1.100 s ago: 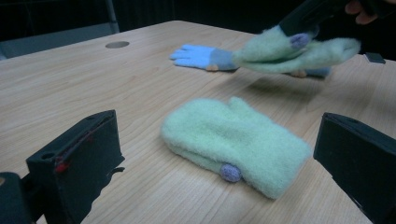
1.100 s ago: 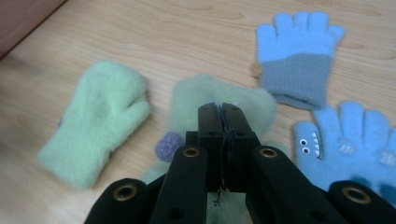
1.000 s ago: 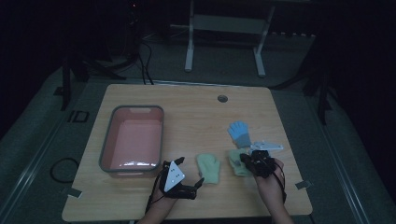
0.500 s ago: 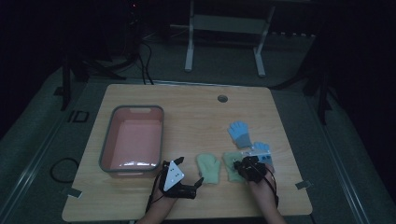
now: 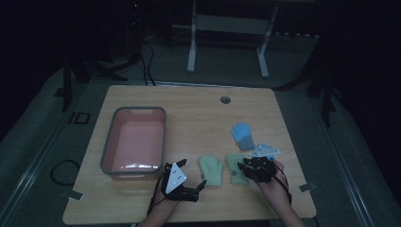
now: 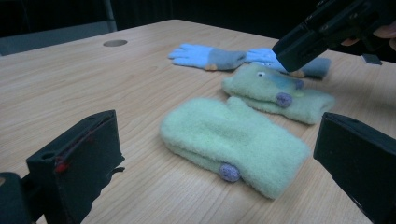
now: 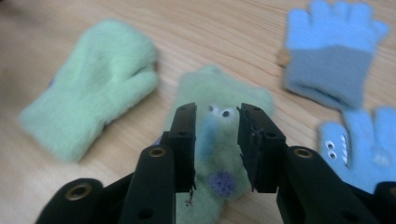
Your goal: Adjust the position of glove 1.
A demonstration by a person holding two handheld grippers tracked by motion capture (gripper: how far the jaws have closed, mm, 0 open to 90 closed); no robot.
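No text I can read anywhere: no labels, brands, nos. or signs on the green mittens (image 7: 219, 149), blue gloves (image 7: 331, 56), pink tub (image 5: 135, 142) or bench (image 5: 198, 109). Mitten below my fingers (image 7: 184, 135) has only stitched eyes, no letters. Grey plate on my left gripper (image 5: 182, 182) is blank too.

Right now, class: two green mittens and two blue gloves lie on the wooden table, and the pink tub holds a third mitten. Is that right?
Not quite. The pink tub is empty, as the high view shows. The rest stands: two green mittens and two blue gloves lie on the wooden table.
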